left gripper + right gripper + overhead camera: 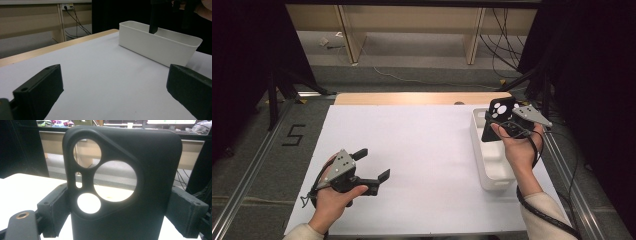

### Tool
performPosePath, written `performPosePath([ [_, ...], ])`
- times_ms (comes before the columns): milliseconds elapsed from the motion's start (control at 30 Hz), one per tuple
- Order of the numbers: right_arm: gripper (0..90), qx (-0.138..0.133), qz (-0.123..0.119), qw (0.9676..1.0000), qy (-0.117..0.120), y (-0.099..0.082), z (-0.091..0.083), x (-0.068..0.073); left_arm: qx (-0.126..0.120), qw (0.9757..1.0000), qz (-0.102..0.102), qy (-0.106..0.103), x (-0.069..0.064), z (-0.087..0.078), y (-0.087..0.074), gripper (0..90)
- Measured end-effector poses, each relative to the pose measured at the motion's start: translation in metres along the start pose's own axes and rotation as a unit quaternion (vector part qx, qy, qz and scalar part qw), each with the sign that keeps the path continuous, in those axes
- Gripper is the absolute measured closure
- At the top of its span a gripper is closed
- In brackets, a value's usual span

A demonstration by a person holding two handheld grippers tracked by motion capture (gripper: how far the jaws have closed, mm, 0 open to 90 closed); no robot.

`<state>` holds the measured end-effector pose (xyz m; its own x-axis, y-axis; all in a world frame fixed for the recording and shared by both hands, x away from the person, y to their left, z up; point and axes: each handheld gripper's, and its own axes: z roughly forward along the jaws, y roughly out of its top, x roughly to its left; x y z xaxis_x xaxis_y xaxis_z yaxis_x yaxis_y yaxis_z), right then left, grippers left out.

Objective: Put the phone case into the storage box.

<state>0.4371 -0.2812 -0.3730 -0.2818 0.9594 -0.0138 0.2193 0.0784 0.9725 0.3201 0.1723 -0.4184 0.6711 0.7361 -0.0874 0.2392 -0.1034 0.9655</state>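
A black phone case (498,116) with round camera cut-outs is held upright over the far end of the white bin (478,150). My right gripper (502,128) is shut on it. In the right gripper view the case (155,182) stands between both pads (53,212), which press on its sides. My left gripper (373,164) rests low over the white sheet at the front left, jaws wide apart and nothing between them. The left gripper view shows its open gripper (113,96) aimed toward the bin (160,47), with the case's edge (153,21) hanging above it.
A white sheet (422,145) covers the table, with a wooden strip (412,98) along its far edge. Metal rails run down both sides. A "5" mark (293,135) is on the floor at left. Cables (502,35) lie beyond the table.
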Motion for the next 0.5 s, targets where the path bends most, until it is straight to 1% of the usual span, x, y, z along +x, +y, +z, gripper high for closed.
performPosePath([
  [333,15.6,0.008,-0.015,0.9999,-0.003,-0.0032,0.0070,-0.0004,0.000,1.0000,-0.001,0.000,0.0003,0.0004,-0.0004,0.3],
  [500,15.5,0.011,-0.018,0.9998,-0.006,-0.0045,0.0094,-0.0017,0.001,1.0000,-0.001,0.001,0.0005,0.0004,-0.0005,0.3],
])
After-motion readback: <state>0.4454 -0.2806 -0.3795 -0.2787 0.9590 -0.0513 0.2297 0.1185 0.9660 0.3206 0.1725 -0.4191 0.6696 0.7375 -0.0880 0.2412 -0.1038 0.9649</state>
